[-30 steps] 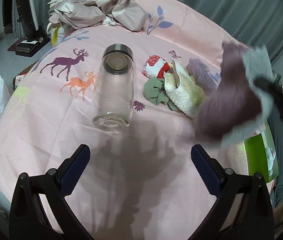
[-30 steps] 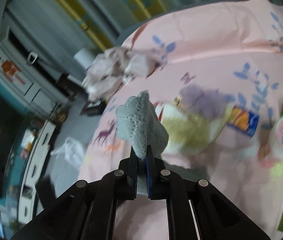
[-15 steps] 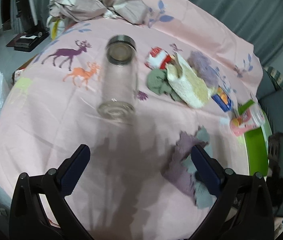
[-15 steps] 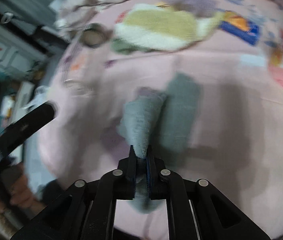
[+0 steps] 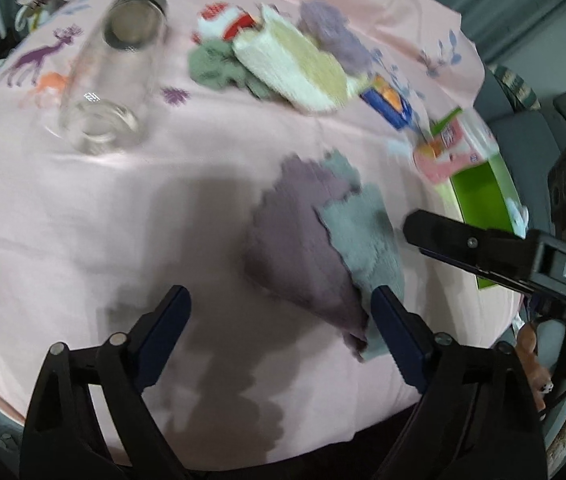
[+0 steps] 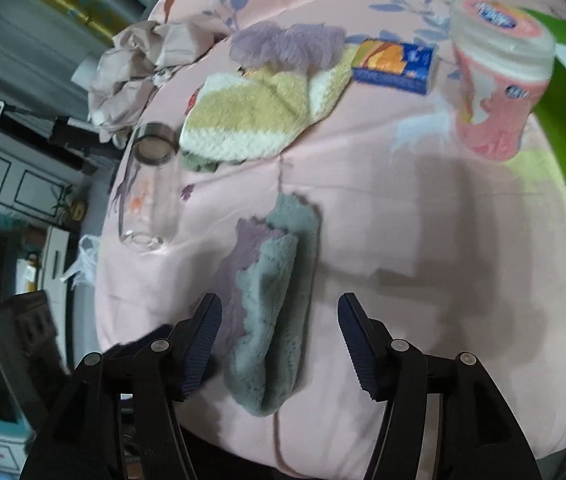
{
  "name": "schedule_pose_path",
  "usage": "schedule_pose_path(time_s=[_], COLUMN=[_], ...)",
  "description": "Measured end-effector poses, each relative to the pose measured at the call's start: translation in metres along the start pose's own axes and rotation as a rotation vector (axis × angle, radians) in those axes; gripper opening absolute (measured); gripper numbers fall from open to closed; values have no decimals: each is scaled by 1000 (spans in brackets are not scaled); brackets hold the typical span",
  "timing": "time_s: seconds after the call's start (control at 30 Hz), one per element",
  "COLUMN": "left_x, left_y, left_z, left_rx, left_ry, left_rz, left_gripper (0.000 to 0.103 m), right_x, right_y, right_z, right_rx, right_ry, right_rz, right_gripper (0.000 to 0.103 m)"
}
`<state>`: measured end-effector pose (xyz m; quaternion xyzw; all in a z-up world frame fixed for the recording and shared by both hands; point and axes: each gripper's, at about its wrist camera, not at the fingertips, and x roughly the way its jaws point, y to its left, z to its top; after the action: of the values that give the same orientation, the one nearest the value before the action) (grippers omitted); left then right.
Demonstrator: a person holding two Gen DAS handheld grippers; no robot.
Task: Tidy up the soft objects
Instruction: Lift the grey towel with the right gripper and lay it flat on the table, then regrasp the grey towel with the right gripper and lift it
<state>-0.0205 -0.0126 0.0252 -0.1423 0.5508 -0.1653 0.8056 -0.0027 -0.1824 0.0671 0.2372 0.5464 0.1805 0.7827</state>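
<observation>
1. Now the folded grey-and-mauve cloth (image 6: 271,304) lies flat on the pink sheet (image 6: 423,208), long axis running away from the right gripper (image 6: 279,344).
2. Right jaws apart, straddling the cloth's near end, not gripping.
3. Left gripper (image 5: 279,340) jaws apart, empty; cloth beside its right finger.

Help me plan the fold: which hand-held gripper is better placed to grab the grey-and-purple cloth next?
Right, probably. The right hand-held gripper is open with the grey-and-purple cloth lying between its fingers. The left hand-held gripper, also open, only reaches the cloth's near corner.
</observation>
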Motion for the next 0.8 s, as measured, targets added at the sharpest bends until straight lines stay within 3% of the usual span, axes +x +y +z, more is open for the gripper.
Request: schedule_pose_path(time_s=[0.23, 0.33, 0.4, 0.47, 0.53, 0.57, 0.8], left_x=[14, 17, 19, 21, 24, 25, 25], left_y=[-14, -18, -20, -24, -26, -27, -32], left_z=[-6, -7, -7, -6, -4, -3, -1], left_rx=[31, 40, 50, 65, 63, 64, 72], left_ry=[15, 14, 10, 1, -3, -7, -12], left_rz=[9, 1, 2, 6, 6, -2, -48], left_gripper=[88, 75, 74, 59, 55, 49, 33], right_x=[25, 35, 39, 42, 45, 46, 40], right_y=[1, 0, 3, 6, 8, 9, 0], right_z=[-11, -13, -13, -13, -13, -13, -11], right_rx=[1, 3, -5, -11, -28, -40, -27], right_ry=[77, 100, 100, 99, 100, 97, 79], right_rz=[60, 76, 82, 82, 72, 70, 94], right_gripper=[61, 60, 56, 50, 48, 48, 36])
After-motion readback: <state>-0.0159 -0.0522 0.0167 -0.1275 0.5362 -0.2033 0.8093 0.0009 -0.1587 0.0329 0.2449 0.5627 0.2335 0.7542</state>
